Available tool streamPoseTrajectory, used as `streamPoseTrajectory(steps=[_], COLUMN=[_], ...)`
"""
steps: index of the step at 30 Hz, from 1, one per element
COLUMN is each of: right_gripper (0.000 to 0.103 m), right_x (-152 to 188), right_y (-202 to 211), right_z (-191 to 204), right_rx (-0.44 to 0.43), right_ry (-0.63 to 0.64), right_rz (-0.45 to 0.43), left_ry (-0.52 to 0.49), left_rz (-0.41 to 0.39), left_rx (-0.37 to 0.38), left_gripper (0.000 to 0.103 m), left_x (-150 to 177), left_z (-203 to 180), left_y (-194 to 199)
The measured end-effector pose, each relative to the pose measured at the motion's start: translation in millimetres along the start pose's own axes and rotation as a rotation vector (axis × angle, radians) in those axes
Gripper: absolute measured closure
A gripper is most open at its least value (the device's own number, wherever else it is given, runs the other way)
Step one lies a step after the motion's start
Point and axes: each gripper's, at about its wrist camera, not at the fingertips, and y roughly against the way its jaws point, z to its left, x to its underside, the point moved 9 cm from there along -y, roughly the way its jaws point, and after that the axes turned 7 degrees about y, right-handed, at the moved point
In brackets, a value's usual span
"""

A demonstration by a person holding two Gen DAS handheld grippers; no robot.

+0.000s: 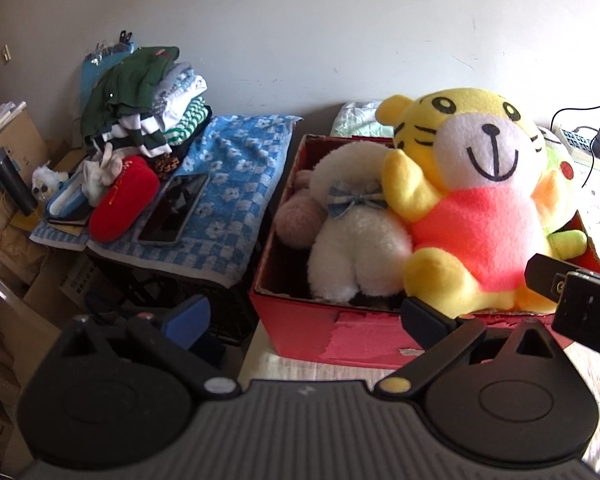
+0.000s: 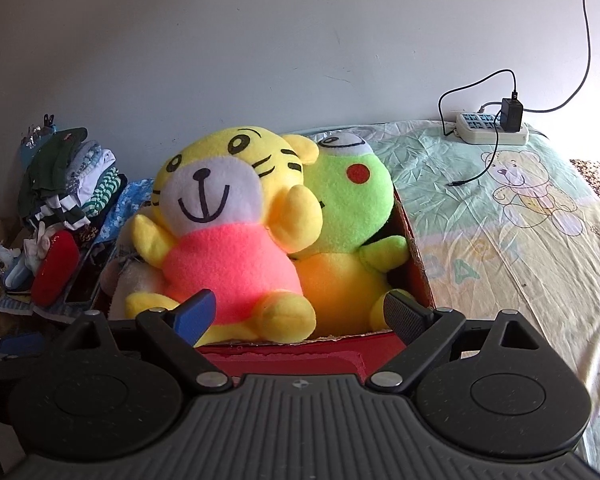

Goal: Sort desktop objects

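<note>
A red cardboard box (image 1: 364, 336) filled with plush toys is seen from two cameras, each mounted on a hand-held gripper. In the left wrist view, the left hand-held gripper (image 1: 306, 318) is held with its fingers spread wide and nothing between them, at 6 o'clock, in front of the box's near wall. A yellow tiger plush (image 1: 472, 200) in a pink shirt is seated upright at 3 o'clock inside the box, and a white fluffy plush (image 1: 356, 236) with a small blue bow is pressed against its side, toward the centre. A pinkish plush (image 1: 298, 220) is tucked beside the white one at the box's left wall. At 9 o'clock, a blue checked towel (image 1: 236, 184) is spread over a low tabletop, on which a dark tablet (image 1: 174, 208), a red cushion-like item (image 1: 124, 204) and a pile of folded clothes (image 1: 148, 112) are laid (the clothes at the far end, by the wall). In the right wrist view, the right hand-held gripper (image 2: 300, 314) is likewise released, empty, at 6 o'clock over the box's near edge. A green frog plush (image 2: 348, 208) is seen leaning against the tiger, at about 1 o'clock of it. At 2 o'clock, a white power strip (image 2: 490, 128) with a black adapter (image 2: 511, 114) plugged in is laid on a pale cloth printed with a bear (image 2: 500, 248).
</note>
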Motion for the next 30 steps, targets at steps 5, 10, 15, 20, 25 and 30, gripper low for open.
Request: streamPoseTrajectory(steps=[5, 10, 15, 20, 25, 30], right_gripper=[0.010, 0.010, 0.010, 0.010, 0.010, 0.010], right_x=[2.6, 6.9, 6.4, 6.6, 7.5, 7.0], right_y=[-7.3, -11.5, -14.2, -16.1, -17.8, -19.8], right_z=[-1.0, 1.8, -1.4, -1.3, -0.4, 0.0], right_rx=[-0.004, -0.002, 0.009, 0.005, -0.001, 0.000], right_ry=[-0.013, -0.008, -0.016, -0.027, -0.042, -0.037], right_rz=[0.021, 0.038, 0.041, 0.042, 0.049, 0.049], left_ry=[0.001, -0.011, -0.031, -0.021, -0.015, -0.009], left_rz=[0.037, 0.048, 0.027, 0.030, 0.030, 0.026], left_rx=[0.011, 0.014, 0.019, 0.034, 0.043, 0.050], left_gripper=[0.002, 0.001, 0.001, 0.001, 0.001, 0.001], left_x=[4.6, 5.2, 1.8, 0.4, 0.3, 0.5], left_z=[-5.9, -8.7, -11.8, -10.6, -9.5, -8.1], left_y=[-10.2, -16.1, -15.6, -17.9, -19.1, -19.8])
